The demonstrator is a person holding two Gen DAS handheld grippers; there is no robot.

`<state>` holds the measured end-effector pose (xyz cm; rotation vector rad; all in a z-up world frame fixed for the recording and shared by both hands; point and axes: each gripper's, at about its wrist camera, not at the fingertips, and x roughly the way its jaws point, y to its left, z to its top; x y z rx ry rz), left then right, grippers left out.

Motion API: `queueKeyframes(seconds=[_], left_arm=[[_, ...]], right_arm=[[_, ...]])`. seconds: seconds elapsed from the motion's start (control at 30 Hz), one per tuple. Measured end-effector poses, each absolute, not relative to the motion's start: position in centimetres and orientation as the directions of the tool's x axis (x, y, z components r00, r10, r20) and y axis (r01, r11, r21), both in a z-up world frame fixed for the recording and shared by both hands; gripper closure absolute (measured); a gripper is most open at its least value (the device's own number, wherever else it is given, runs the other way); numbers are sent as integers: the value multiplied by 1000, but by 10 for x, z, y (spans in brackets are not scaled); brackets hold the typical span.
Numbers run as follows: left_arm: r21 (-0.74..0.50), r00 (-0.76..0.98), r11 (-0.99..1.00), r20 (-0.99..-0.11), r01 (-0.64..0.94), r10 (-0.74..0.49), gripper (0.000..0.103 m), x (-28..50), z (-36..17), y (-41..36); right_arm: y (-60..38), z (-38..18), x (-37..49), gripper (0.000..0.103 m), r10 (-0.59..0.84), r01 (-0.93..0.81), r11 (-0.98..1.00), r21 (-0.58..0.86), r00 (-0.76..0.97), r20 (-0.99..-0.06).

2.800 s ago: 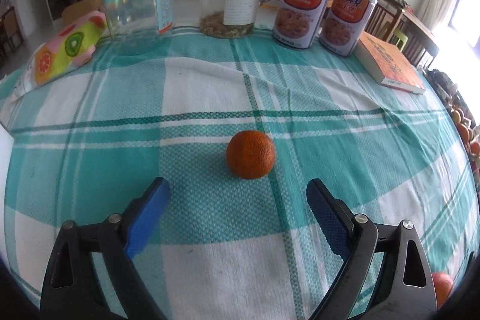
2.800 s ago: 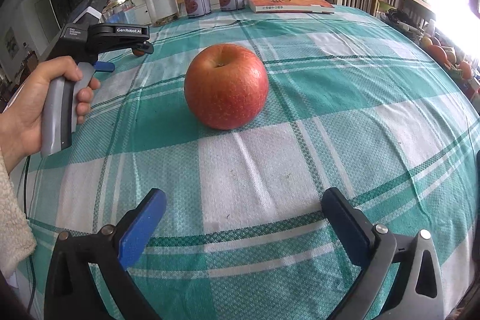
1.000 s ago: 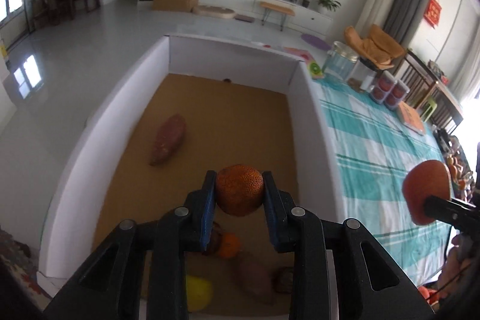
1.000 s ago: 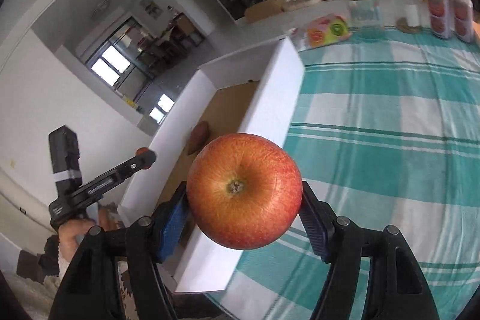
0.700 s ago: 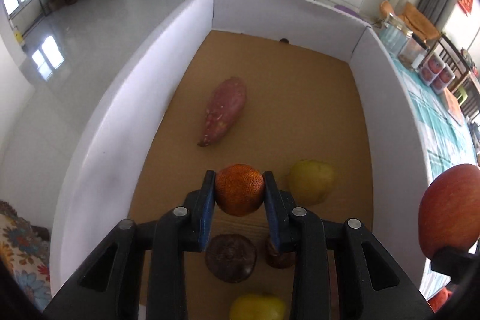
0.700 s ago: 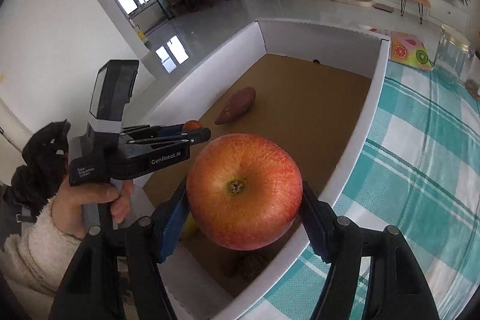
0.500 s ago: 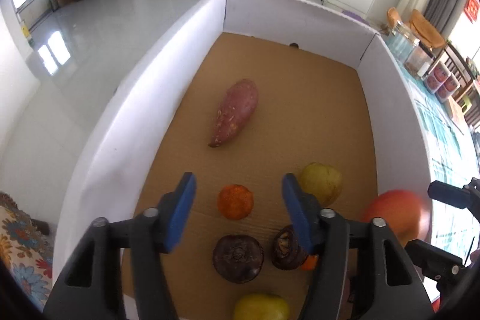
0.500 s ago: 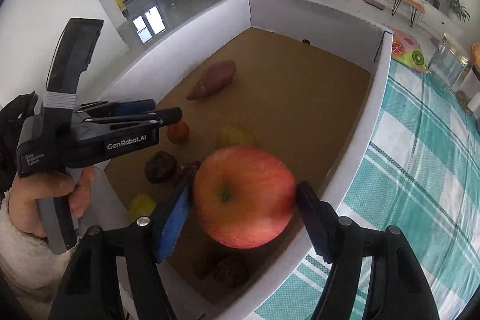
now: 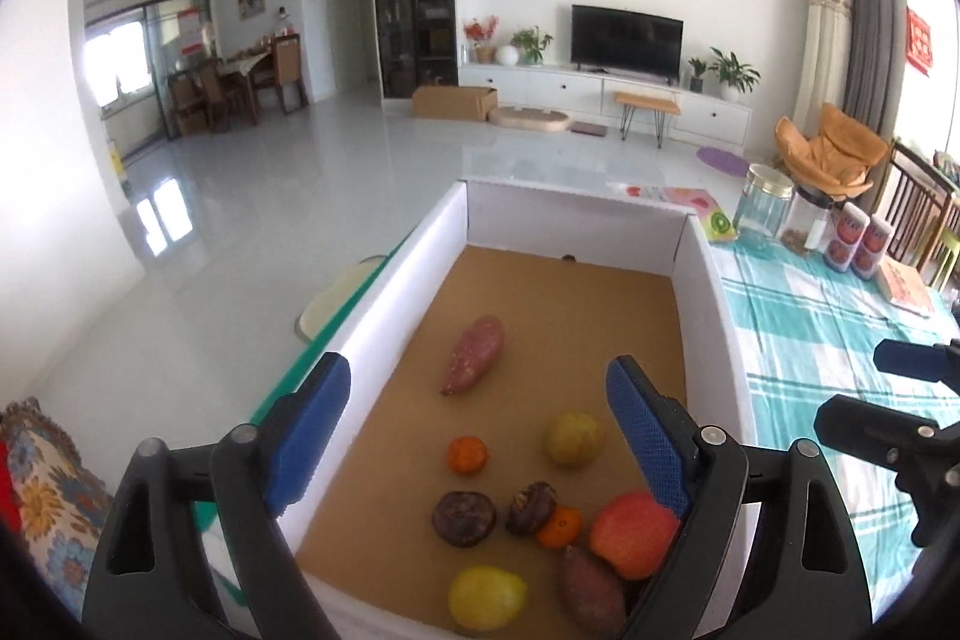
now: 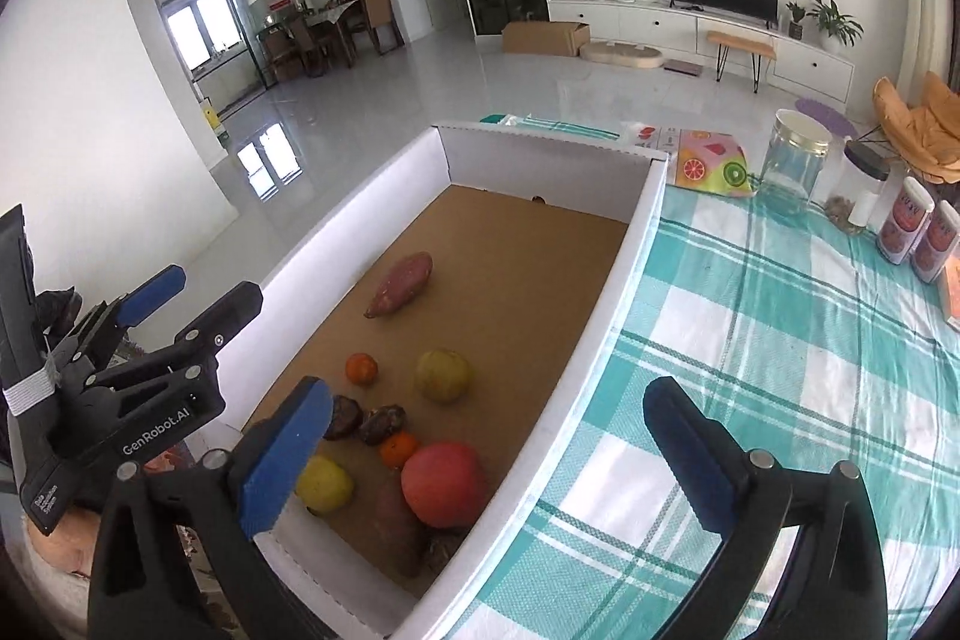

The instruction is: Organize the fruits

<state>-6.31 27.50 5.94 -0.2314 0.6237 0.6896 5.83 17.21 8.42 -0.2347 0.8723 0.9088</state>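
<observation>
Two grippers are held above a white box (image 9: 390,292) with a brown cardboard floor, which serves as the landmark. The left gripper (image 9: 480,436) is seen over the box's near end with its blue pads spread wide and nothing between them. The right gripper (image 10: 486,454) is likewise spread wide and empty, straddling the box's right wall, one pad over the floor and one over the checked tablecloth (image 10: 780,316) just beside the box.

Inside the box, a red apple (image 10: 443,484) is found near the right wall at the near end, touching a sweet potato (image 10: 399,526). A small orange (image 9: 467,454) lies apart, nearer the middle of the floor, with a yellow-green pear (image 9: 574,439) beside it. Two dark brown fruits (image 9: 464,517), a second small orange (image 9: 559,526) and a yellow lemon (image 9: 487,597) are grouped at the near end. Another sweet potato (image 9: 473,353) lies alone farther in. Jars (image 10: 795,160) and cans (image 10: 918,232) are seen on the cloth beyond the box's far right corner.
</observation>
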Motion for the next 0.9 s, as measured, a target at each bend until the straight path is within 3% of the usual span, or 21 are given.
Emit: queueKeyframes(seconds=[0.23,0.47,0.67,0.9], left_arm=[[-73,632,784,-640,-617,437,14,-78,50,268],[39,500,735,-708,-677,498,14,-77,44,274],[124,462,714,-684,-689,564,7,-80,44,270],[76,477,717,-697,-693,535,7,-92,44,280]], right_arm=[[157,77,37,0,563,-754,634,173,296,-772],[162,77,21,0,555,-757,631,166,292,-779],[175,69,13,0,543,-773,616,152,277,-793],[189,65,6,0,526,-788,603,123,278,-804]])
